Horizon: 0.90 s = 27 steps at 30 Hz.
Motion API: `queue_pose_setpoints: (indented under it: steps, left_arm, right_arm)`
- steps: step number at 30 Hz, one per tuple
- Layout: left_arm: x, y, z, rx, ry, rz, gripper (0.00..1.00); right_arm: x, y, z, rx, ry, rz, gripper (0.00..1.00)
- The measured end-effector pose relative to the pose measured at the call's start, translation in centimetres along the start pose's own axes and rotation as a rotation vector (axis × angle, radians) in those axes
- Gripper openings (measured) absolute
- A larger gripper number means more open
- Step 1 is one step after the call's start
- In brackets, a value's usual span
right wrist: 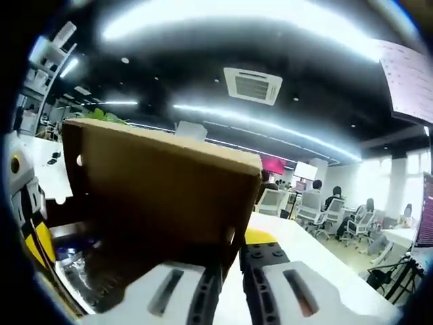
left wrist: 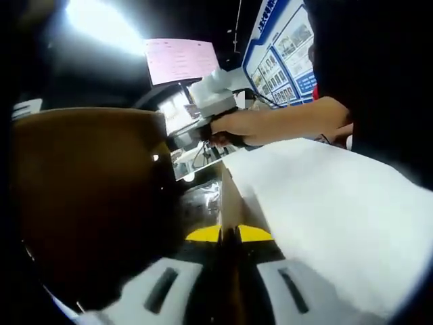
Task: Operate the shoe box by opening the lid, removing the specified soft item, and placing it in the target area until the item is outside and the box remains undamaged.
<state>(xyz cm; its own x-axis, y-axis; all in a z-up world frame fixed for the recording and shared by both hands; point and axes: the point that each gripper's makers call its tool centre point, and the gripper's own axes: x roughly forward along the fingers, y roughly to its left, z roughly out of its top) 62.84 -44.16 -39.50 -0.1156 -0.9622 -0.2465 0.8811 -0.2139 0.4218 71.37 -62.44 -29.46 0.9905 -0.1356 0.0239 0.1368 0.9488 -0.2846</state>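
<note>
Two grippers, one shoe box, lid part-raised.

Item: left gripper (left wrist: pixel 226 274). I see its jaws closed to a slit on the thin cardboard edge of the shoe box (left wrist: pixel 229 203), where brown wall meets white outer face; I judge this pinch steadies the box so the lid can swing without dragging it.

Item: right gripper (right wrist: pixel 229 284). Its jaws stand nearly together, pinching the front edge of the brown lid (right wrist: pixel 162 183), which tilts up and away from me; I judge this the opening step, well short of done. In the left gripper view a person's hand (left wrist: pixel 233 128) carries this gripper above the box's far edge.

Item: soft item. Something shiny and crinkled (right wrist: pixel 81 281) lies in the box's lower left corner; I cannot tell what it is.
</note>
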Motion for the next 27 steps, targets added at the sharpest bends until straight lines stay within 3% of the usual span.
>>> queue_pose_setpoints:
  steps: [10, 27]
  left_arm:
    - [0.0, 0.0, 0.0, -0.002, 0.000, 0.000, 0.06]
    - [-0.1, 0.1, 0.0, -0.002, 0.000, 0.000, 0.06]
  right_arm:
    - [0.3, 0.3, -2.0, 0.011, 0.053, 0.010, 0.03]
    - [0.7, 0.8, -3.1, 0.077, 0.089, 0.027, 0.01]
